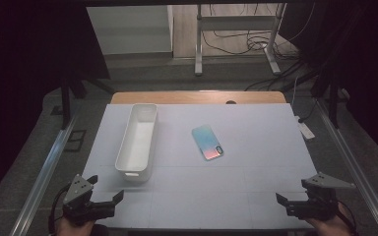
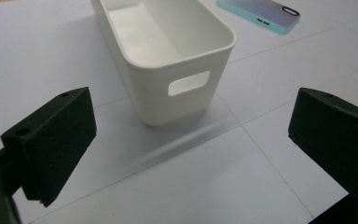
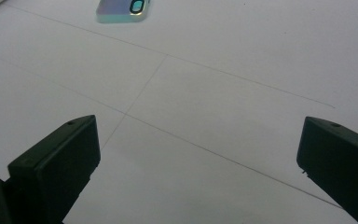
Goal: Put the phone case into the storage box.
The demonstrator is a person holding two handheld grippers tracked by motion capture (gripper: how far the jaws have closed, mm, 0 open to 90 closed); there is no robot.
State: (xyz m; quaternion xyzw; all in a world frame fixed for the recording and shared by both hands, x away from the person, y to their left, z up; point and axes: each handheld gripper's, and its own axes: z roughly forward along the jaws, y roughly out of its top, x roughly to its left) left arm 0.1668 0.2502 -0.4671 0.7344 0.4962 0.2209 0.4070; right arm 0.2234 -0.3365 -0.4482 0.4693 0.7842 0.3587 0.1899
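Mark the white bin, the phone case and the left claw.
white bin (image 1: 139, 162): high view, near rim.
phone case (image 1: 207, 142): high view, middle of its back.
left claw (image 1: 109, 188): high view, midway between its fingertips.

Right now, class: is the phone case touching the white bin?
Apart. The high view shows the phone case lying flat to the right of the white bin, with a bare strip of the table between them.
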